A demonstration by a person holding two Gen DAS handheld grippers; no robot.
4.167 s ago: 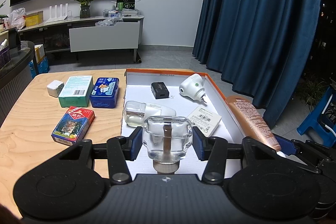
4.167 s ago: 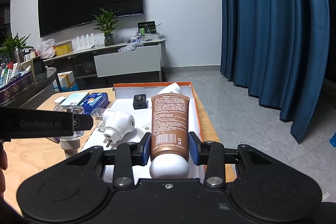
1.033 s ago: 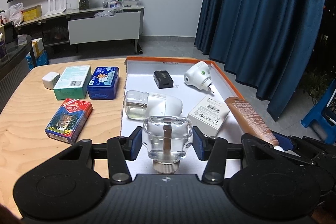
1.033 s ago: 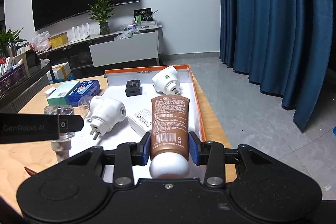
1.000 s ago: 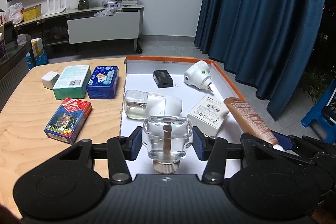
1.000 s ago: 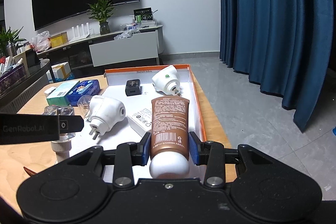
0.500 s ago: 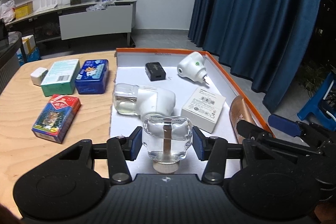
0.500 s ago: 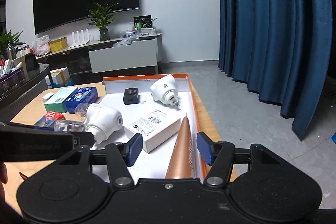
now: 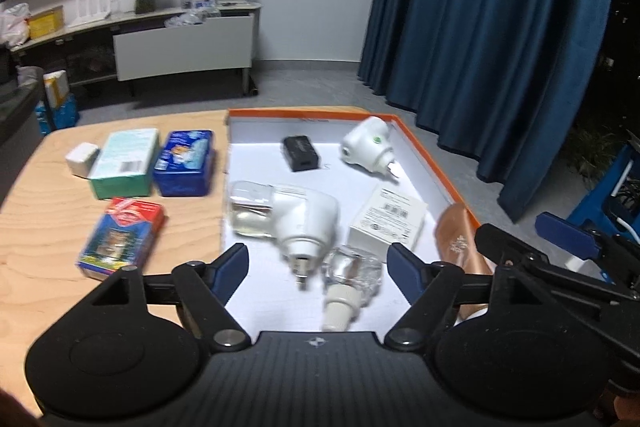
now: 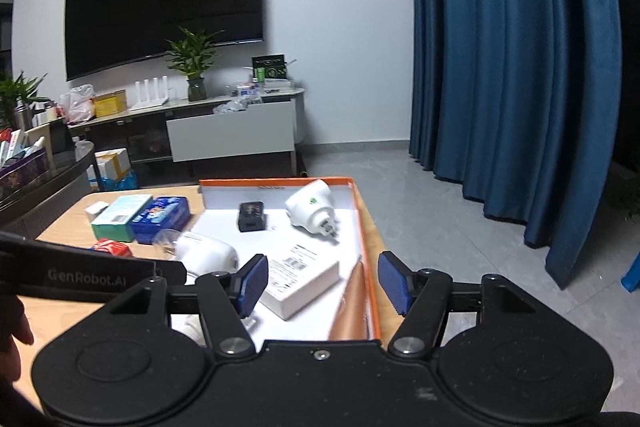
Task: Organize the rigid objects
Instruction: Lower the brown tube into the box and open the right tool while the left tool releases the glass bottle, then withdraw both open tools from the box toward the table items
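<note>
glass bottle point(image 9: 352, 273) lying between spread left claw point(image 9: 318, 269) pads, untouched.

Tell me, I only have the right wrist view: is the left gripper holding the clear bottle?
Observer: No. The left gripper is open, and the clear bottle lies free inside the orange box.
Operator: Is it upright?
Observer: No, it lies on its side, with its white cap pointing toward the left wrist camera.
Operator: Is it touching anything?
Observer: It sits close beside the white plug-in diffuser. I cannot tell whether they touch.
</note>
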